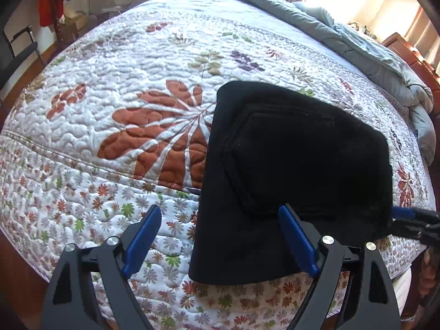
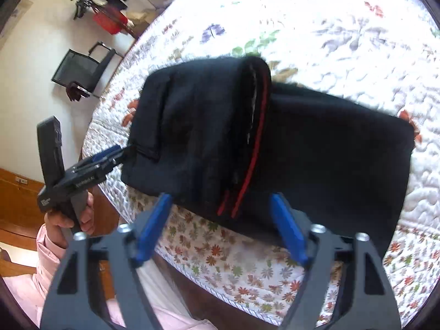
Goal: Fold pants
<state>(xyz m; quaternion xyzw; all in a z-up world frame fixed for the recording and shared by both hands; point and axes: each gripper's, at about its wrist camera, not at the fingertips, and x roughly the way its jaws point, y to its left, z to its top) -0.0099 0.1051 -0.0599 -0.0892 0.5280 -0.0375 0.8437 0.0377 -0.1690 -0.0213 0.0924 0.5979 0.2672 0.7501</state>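
The black pants (image 1: 288,170) lie folded into a compact stack on the quilted bed near its front edge. In the right wrist view the pants (image 2: 316,151) show a folded-over top layer with a red stripe (image 2: 255,143) along its edge. My left gripper (image 1: 220,236) is open and empty, its fingers just above the near edge of the stack; it also shows in the right wrist view (image 2: 115,156) at the stack's left corner. My right gripper (image 2: 221,225) is open and empty, hovering over the stack's near edge; its tip shows in the left wrist view (image 1: 407,217) at the stack's right corner.
The floral quilt (image 1: 123,110) covers the bed. A bunched grey-blue duvet (image 1: 371,55) lies along the far right side. A black chair (image 2: 79,68) and a coat stand with a red bag (image 2: 110,19) stand by the wall. A wooden floor lies below the bed edge.
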